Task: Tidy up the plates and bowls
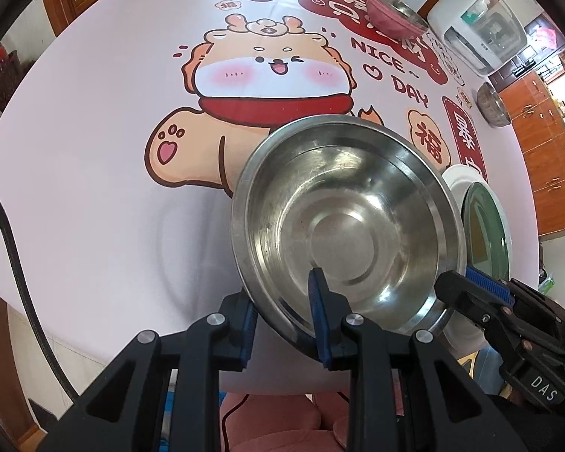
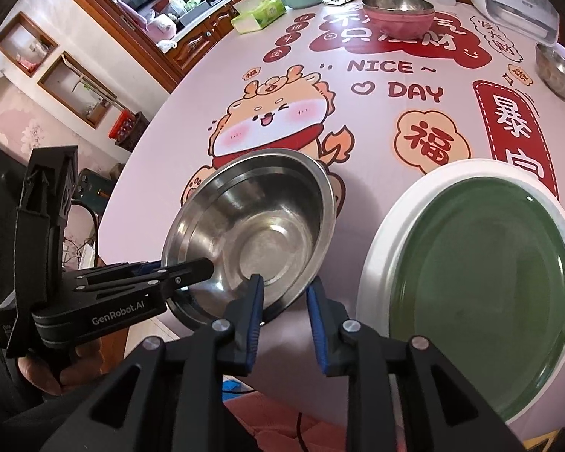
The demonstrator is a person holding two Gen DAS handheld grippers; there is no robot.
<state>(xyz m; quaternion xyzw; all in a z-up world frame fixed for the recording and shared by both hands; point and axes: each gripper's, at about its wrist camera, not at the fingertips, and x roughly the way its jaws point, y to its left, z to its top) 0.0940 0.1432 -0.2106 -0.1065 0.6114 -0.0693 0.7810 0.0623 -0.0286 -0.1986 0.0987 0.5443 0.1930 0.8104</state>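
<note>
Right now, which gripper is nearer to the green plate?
Right. The right gripper straddles the rim of the steel bowl beside the green plate; the left gripper grips the bowl's other side, farther away.

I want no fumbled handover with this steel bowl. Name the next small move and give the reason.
Probably draw the right hand-held gripper back off the near rim of the steel bowl. Its pads straddle the rim with a gap showing, so it seems not to grip, while the left hand-held gripper pinches the tilted bowl's wall and appears to carry it alone.
</note>
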